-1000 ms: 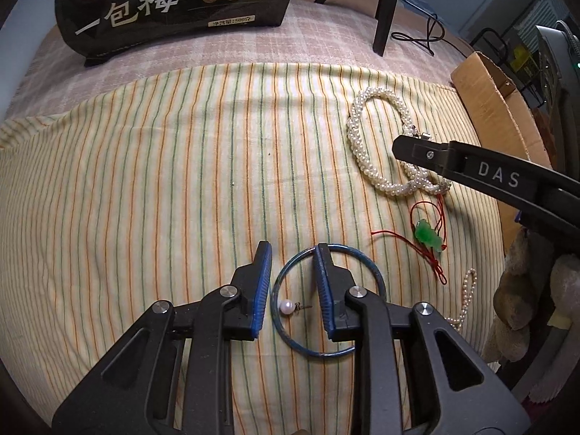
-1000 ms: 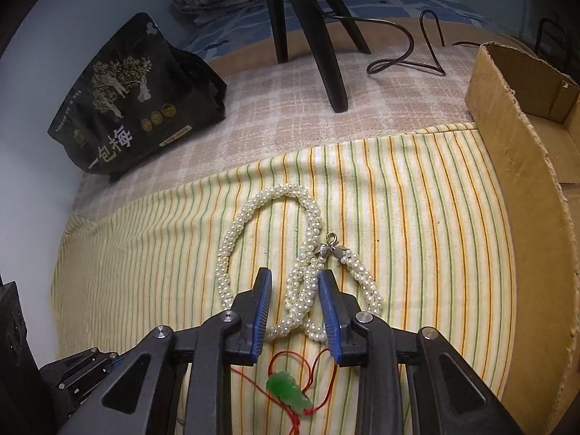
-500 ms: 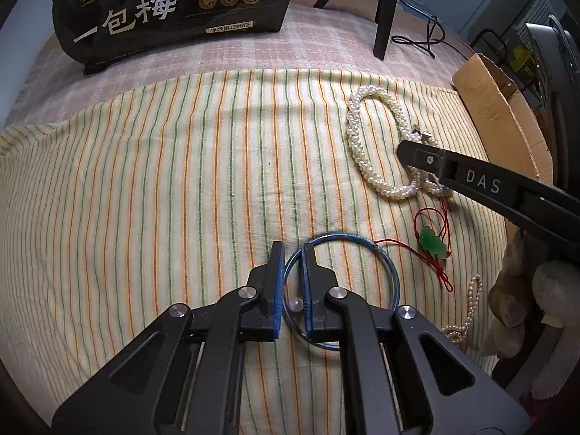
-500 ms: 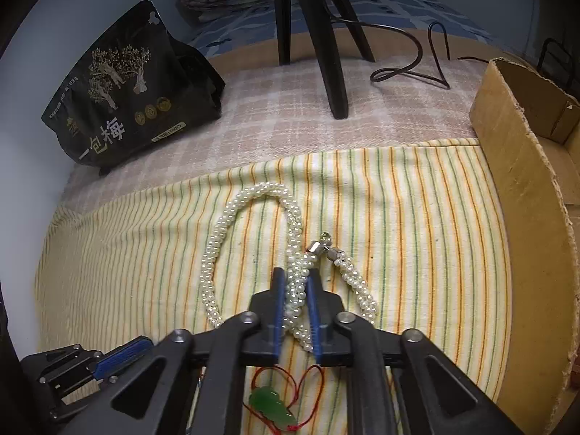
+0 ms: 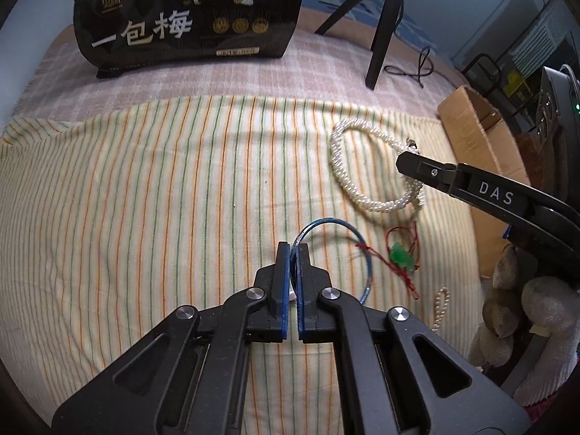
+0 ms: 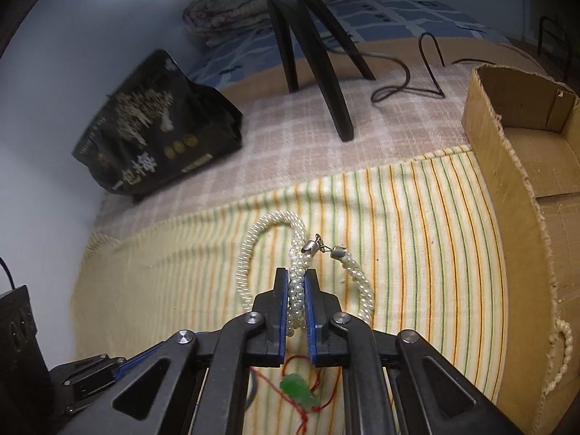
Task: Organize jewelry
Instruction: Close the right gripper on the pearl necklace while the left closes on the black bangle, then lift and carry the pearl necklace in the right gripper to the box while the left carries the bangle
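White pearls twisted into a rope form the pearl necklace (image 6: 295, 282), which lies as a folded loop on the striped cloth (image 6: 417, 239); its long axis is seen running away from the right wrist camera, with the silver clasp (image 6: 314, 244) at the far end pointing toward the cardboard box (image 6: 507, 166). One strand of it is pinched between the blue pads of the right gripper (image 6: 297, 279), whose jaws are closed tight on the pearls. Just nearer the camera, a green pendant (image 6: 299, 391) on red cord is seen on the cloth. To the left, a thin blue bangle (image 5: 348, 246) is tilted on edge, its rim clamped by the closed left gripper (image 5: 293, 253); a small pearl earring (image 5: 292, 294) is glimpsed between the fingers lower down, though whether it is gripped cannot be told. A black snack bag (image 5: 188, 14) stands well beyond.
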`<state>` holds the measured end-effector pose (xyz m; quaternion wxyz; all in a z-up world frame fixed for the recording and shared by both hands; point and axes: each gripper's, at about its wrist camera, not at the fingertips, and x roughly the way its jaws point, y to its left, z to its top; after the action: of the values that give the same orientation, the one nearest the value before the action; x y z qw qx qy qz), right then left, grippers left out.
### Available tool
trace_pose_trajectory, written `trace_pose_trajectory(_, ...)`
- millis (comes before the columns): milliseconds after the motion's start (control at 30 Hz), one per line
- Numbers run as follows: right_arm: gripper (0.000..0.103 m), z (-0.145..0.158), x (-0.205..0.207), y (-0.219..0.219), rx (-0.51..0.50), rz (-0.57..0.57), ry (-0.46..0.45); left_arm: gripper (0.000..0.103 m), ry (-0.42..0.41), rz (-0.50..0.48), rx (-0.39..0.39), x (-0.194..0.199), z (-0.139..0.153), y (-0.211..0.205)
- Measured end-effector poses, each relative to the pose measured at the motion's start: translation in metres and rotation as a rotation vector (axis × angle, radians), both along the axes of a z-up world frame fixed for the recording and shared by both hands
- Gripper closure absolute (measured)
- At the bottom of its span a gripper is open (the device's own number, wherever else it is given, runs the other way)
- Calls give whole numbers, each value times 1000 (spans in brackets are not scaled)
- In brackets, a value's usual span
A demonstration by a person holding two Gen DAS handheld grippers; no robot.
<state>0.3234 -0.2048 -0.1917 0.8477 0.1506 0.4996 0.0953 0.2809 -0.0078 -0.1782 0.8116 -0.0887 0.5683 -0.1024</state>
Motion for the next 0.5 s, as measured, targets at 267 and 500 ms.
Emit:
trace_pose_trajectory(267, 97, 30, -13, 3, 29, 18, -57, 103, -39, 17, -49, -7, 21, 0)
trace_pose_trajectory(500, 97, 56, -25, 4, 24, 25, -103, 103, -87, 14, -52, -17, 41, -2)
